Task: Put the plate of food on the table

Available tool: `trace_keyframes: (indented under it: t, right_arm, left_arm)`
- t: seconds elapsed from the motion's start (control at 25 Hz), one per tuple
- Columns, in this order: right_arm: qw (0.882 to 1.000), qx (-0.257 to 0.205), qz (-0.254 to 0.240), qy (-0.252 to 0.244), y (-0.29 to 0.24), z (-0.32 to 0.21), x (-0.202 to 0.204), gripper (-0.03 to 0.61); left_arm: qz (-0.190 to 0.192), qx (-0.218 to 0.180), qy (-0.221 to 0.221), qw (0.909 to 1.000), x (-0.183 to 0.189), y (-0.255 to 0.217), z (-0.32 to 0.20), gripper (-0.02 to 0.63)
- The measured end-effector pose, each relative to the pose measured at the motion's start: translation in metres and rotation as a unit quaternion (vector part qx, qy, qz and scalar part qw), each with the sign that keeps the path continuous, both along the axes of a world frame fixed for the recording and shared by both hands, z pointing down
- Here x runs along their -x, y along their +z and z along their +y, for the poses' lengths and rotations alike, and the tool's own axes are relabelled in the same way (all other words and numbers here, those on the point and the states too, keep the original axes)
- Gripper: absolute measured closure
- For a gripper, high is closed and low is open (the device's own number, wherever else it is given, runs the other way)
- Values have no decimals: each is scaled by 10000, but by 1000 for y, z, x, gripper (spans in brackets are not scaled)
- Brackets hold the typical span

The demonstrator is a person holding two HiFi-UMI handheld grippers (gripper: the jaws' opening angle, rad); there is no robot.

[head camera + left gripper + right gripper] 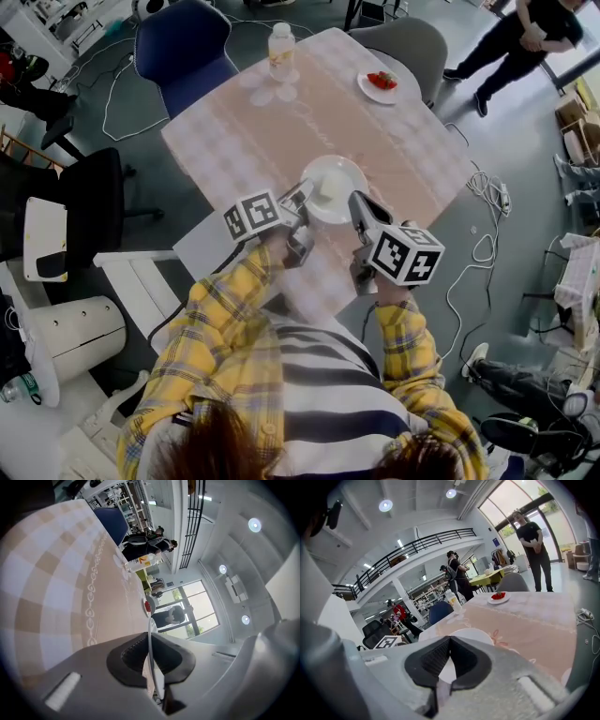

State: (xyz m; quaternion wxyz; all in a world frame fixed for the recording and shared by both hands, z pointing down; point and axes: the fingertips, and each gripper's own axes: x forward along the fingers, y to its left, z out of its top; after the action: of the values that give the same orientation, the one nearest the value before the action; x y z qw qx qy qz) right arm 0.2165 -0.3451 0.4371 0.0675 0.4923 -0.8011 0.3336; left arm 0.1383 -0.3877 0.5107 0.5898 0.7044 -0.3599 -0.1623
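Note:
A white plate (336, 178) with something pale on it hangs over the near edge of the pink checked table (394, 150), held from both sides. My left gripper (302, 200) is shut on its left rim. In the left gripper view the plate (150, 637) shows edge-on, pinched between the black pads of the left gripper (151, 660). My right gripper (360, 202) is shut on the right rim. In the right gripper view the plate (472, 637) lies just beyond the closed pads of the right gripper (449, 656).
A small plate of red food (380, 84) sits at the table's far right and a plastic bottle (280, 49) at the far edge. A blue chair (183, 42) and a grey chair (405, 42) stand behind. A person (525, 37) stands at the top right.

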Motion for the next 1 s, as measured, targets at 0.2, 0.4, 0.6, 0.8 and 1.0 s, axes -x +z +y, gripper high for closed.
trace_keyframes:
  t: [0.2,0.4,0.6,0.8,1.0]
  right_arm:
    - [9999,119,3,-50,13,-15,-14,580]
    - [9998,167,25,-71,23,-27,-26,580]
    - [9997,246,37,-8,34,-39,-37,580]
    - [9994,328,41,74,44,-46,-48,580]
    - [9991,380,75,142,54,-54,-58,580]
  left_arm:
    - [-83,95,0,9999,-18,15,-21,604]
    - [-117,166,97,9997,-41,24,-37,604]
    - [-161,244,198,9994,-61,31,-51,604]
    - [-267,303,333,9986,-79,39,-62,604]
    - [-497,428,426,9969,-85,50,-69,603]
